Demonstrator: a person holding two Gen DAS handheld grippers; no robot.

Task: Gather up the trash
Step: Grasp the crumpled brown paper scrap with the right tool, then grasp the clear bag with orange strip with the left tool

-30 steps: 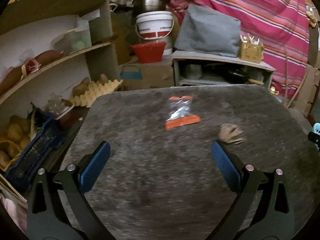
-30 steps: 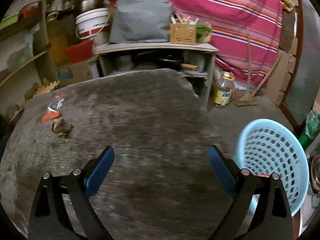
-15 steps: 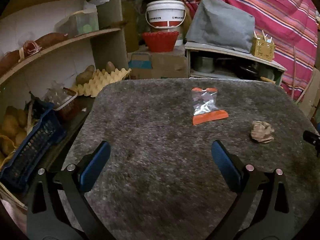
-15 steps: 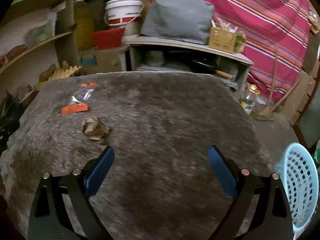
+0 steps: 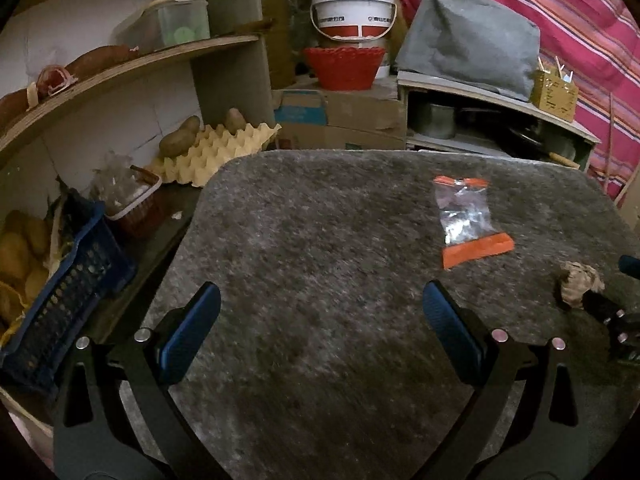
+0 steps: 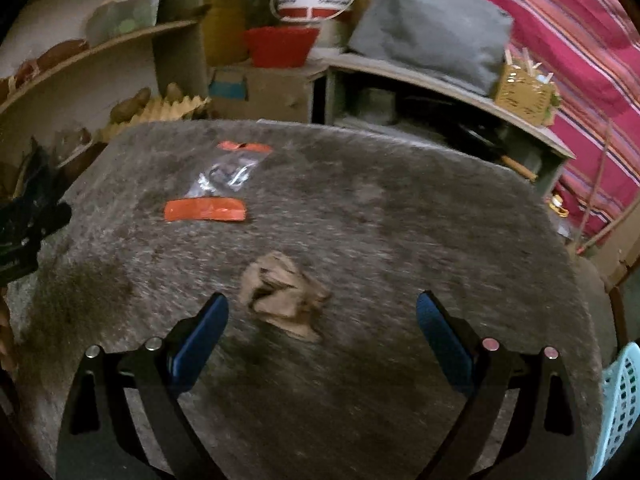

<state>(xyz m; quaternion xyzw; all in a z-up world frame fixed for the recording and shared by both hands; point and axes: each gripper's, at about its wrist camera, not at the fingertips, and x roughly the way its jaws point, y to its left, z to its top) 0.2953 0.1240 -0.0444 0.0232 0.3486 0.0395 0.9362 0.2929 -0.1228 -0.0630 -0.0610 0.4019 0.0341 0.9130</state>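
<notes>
A clear plastic bag with orange ends (image 5: 468,220) lies on the grey felt table (image 5: 320,248); it also shows in the right wrist view (image 6: 218,188). A crumpled brown paper ball (image 6: 284,294) lies just ahead of my right gripper (image 6: 322,336), between its open jaws and nearer the left one. In the left wrist view the ball (image 5: 578,288) is at the far right, with part of the right gripper touching or just behind it. My left gripper (image 5: 320,320) is open and empty over bare felt, left of the bag.
A light blue basket (image 6: 618,408) sits off the table's right edge. Shelves at the left hold an egg tray (image 5: 216,152), potatoes and a dark blue crate (image 5: 68,296). A white bucket (image 5: 354,10), red bowl and grey cover stand behind.
My right gripper swung left from the basket toward the paper ball, which now sits between its jaws. My left gripper shifted left, so the bag and ball moved right in its view.
</notes>
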